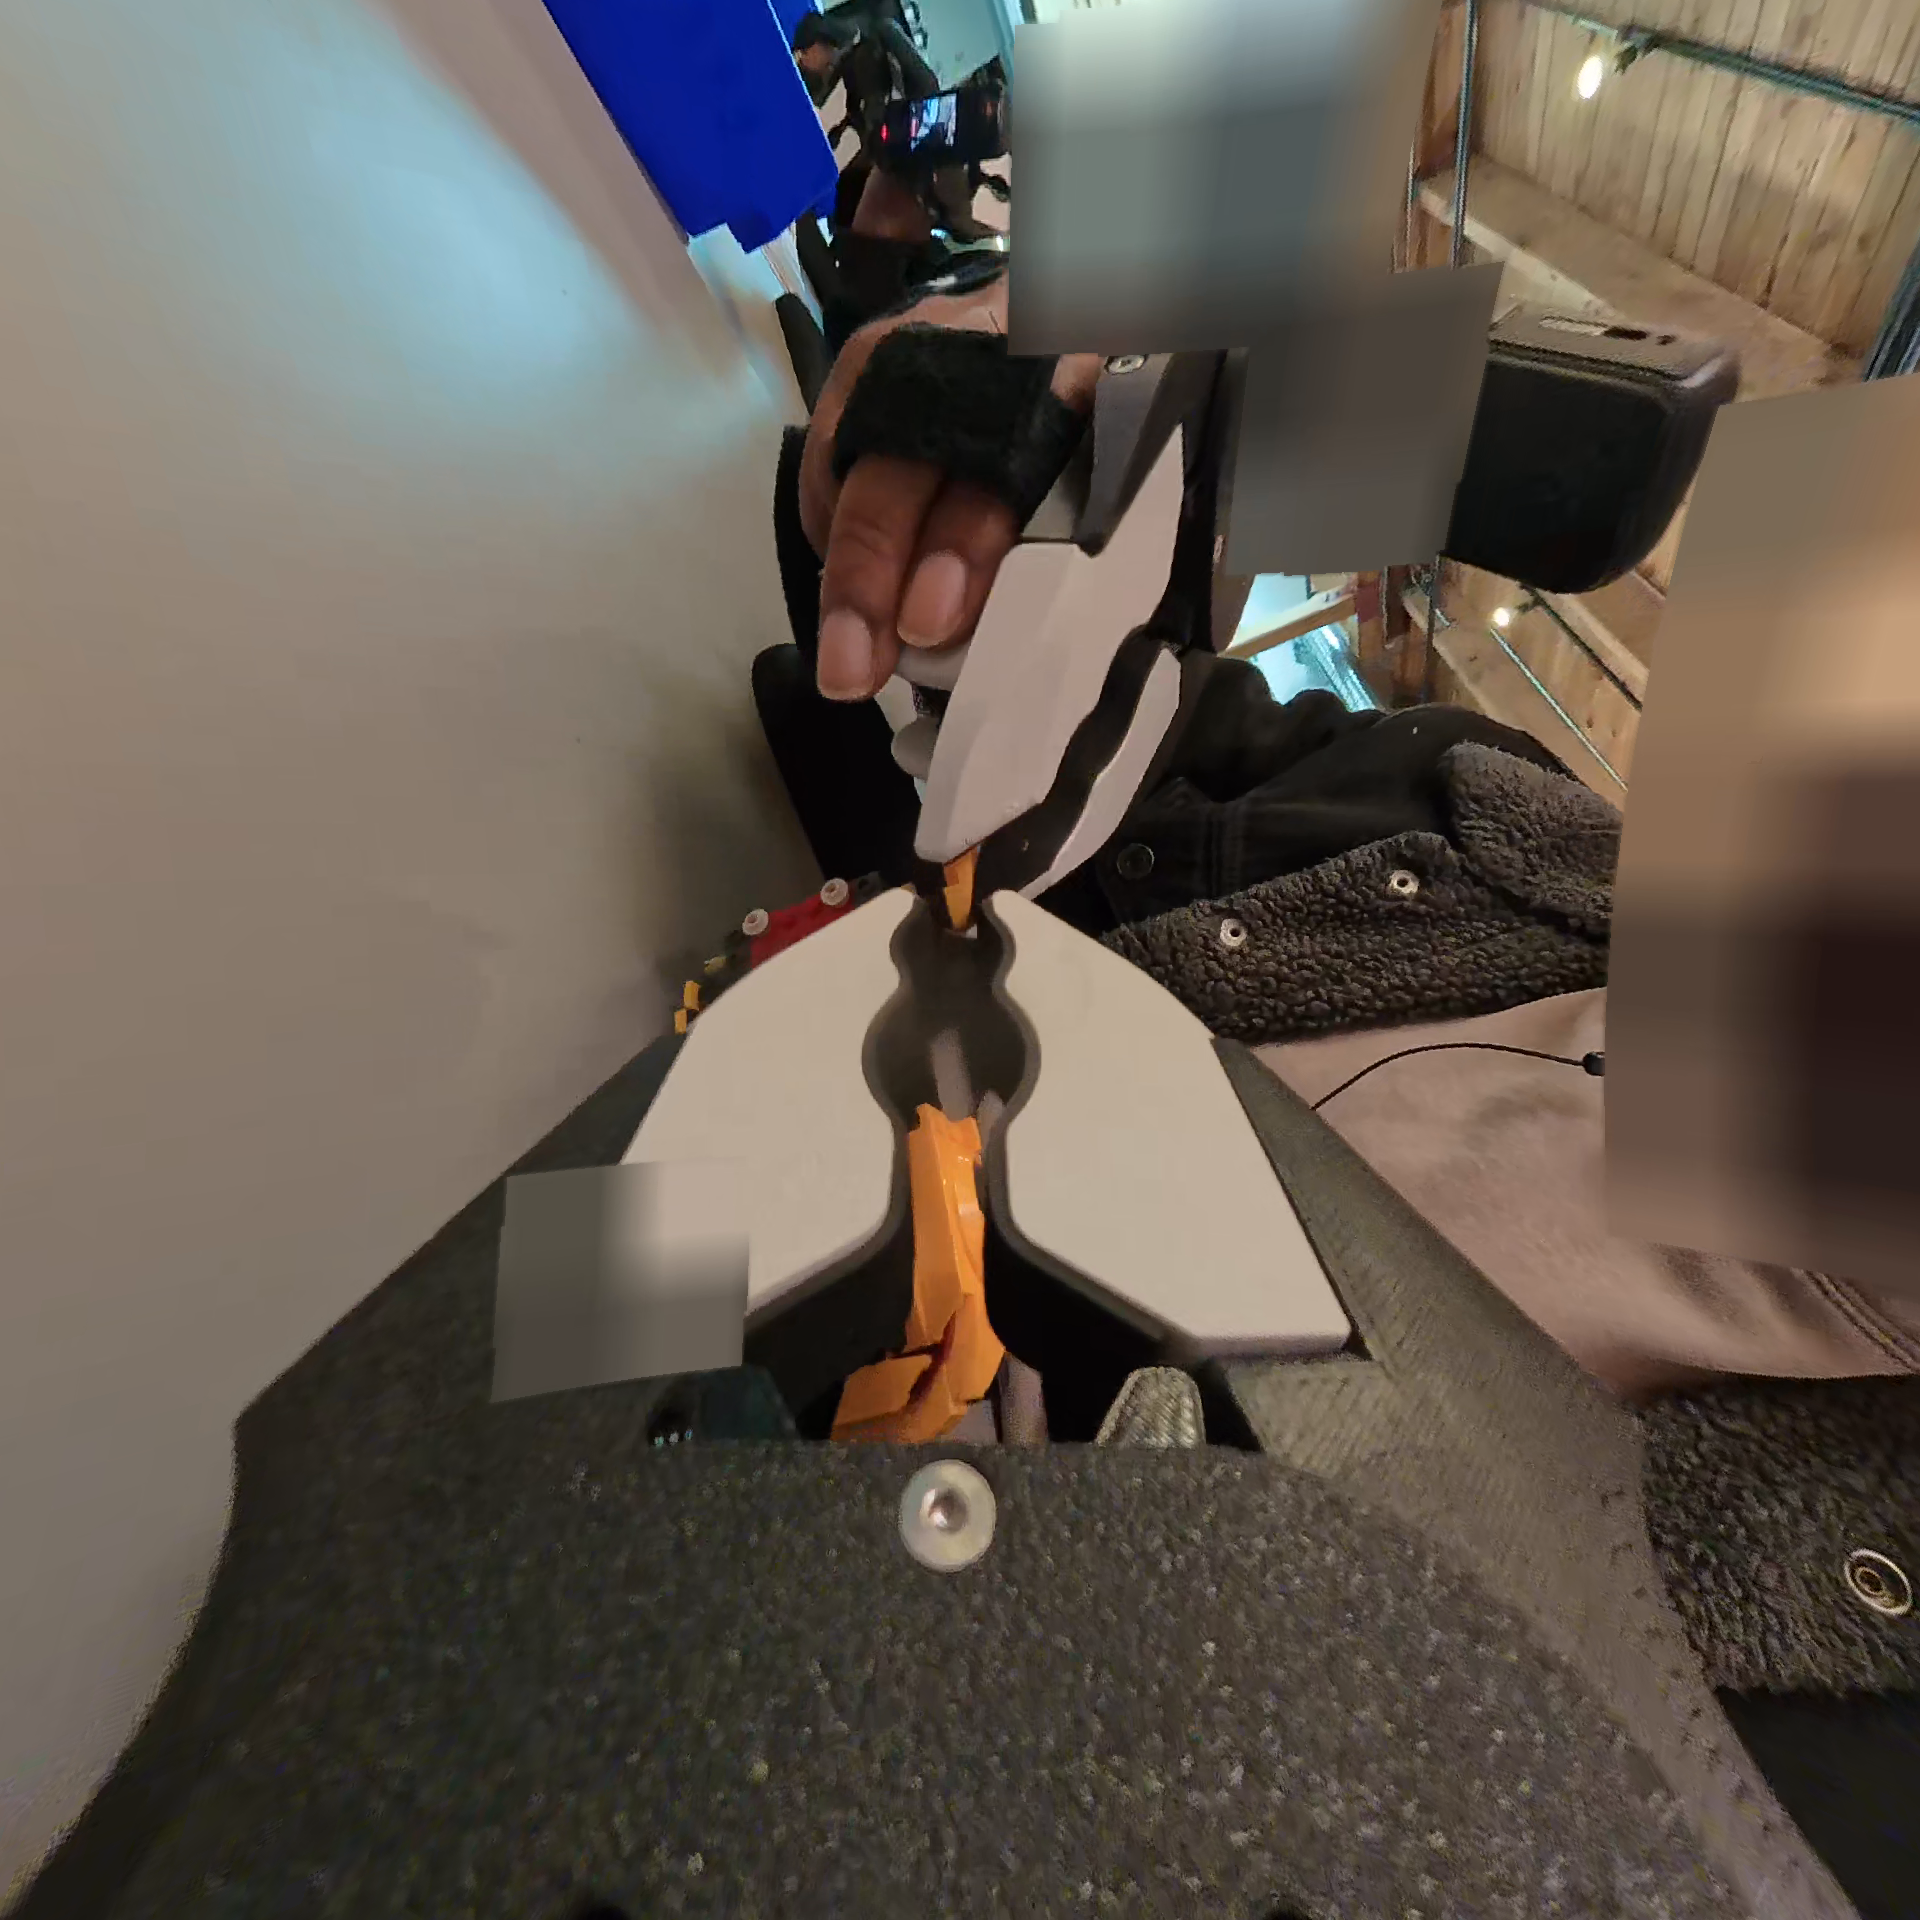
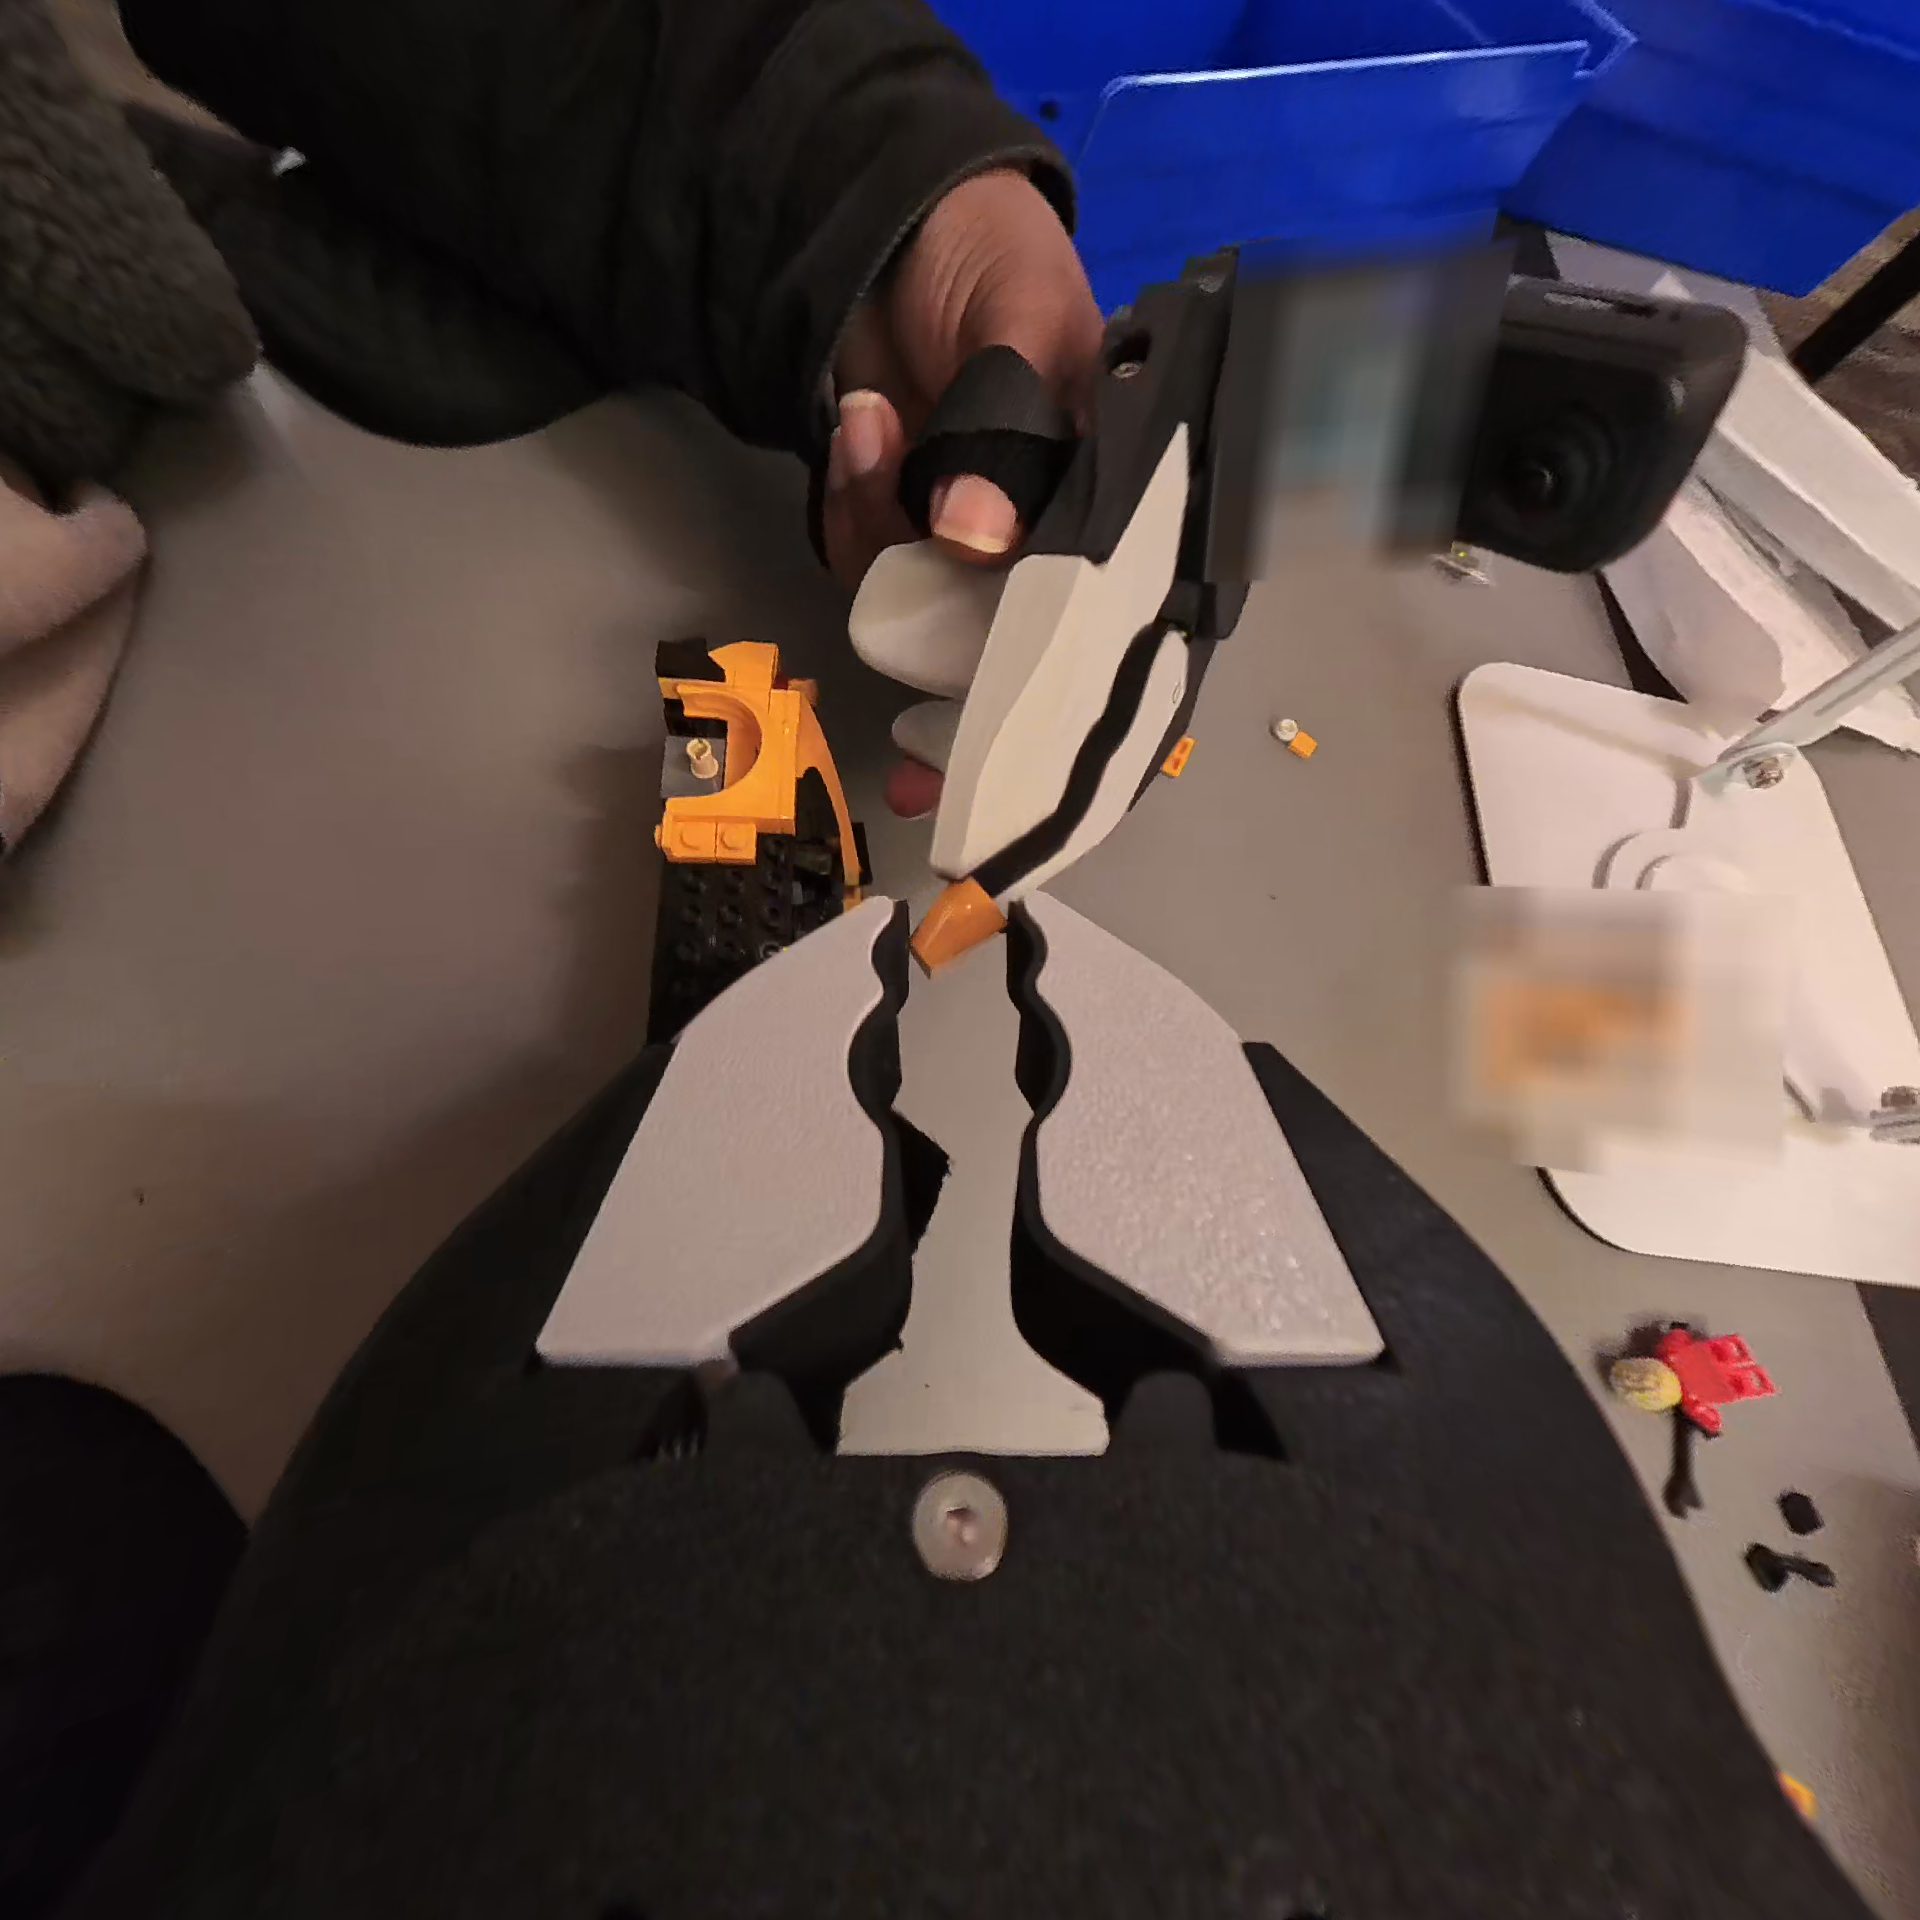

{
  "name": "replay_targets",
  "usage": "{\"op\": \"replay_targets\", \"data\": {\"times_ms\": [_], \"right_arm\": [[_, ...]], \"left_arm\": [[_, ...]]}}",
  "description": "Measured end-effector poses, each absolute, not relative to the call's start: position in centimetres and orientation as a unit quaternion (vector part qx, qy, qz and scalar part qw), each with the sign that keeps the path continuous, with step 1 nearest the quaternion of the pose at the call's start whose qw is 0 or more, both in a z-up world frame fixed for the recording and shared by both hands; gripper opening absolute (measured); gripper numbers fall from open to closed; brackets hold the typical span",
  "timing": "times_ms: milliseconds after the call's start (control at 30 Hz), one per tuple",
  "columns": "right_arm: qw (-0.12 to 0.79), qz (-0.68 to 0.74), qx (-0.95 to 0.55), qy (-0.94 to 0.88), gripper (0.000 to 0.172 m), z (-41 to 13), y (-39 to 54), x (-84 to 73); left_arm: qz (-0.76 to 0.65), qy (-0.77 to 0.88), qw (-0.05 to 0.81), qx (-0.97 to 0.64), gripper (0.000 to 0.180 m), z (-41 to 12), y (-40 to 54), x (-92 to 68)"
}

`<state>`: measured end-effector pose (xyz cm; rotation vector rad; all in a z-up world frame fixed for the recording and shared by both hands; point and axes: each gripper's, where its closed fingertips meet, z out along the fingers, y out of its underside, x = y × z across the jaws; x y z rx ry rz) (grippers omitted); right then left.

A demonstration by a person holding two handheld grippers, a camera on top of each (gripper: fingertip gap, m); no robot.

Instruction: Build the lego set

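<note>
Above the surface, at 12 o'clock, your left tool pinches the orange piece; the right tool stands spread around it. Hold the piece square and steady.

A workshop or lab: a grey desk strewn with toy bricks, blue storage bins behind, and bare wooden ceiling boards with spotlights.
</note>
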<state>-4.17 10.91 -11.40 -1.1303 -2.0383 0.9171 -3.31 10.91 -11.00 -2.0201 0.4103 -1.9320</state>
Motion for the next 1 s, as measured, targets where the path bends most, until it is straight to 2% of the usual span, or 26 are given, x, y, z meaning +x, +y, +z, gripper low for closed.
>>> {"op": "replay_targets", "data": {"times_ms": [167, 267, 567, 800, 1000], "right_arm": [[0.319, 0.353, -0.463, -0.748, 0.018, -11.9, 11.3, -4.2], [0.282, 0.333, -0.518, -0.736, 0.018, -13.7, 12.9, -4.2], [0.178, 0.251, -0.607, -0.733, 0.018, -19.7, 14.8, -2.5], [0.172, 0.231, -0.604, -0.743, 0.021, -20.2, 14.6, -1.9], [0.196, 0.219, -0.601, -0.744, 0.032, -19.8, 14.9, -1.3]], "left_arm": [[-0.674, 0.135, 0.168, -0.706, 0.009, -11.2, 10.7, -3.8], [-0.637, 0.129, 0.196, -0.734, 0.011, -11.9, 11.2, -4.4], [-0.493, 0.182, 0.354, -0.774, 0.009, -9.7, 10.2, -6.7], [-0.379, 0.169, 0.496, -0.763, 0.007, -5.1, 8.2, -11.9], [-0.203, 0.105, 0.584, -0.779, 0.007, -2.1, 5.0, -21.8]]}}
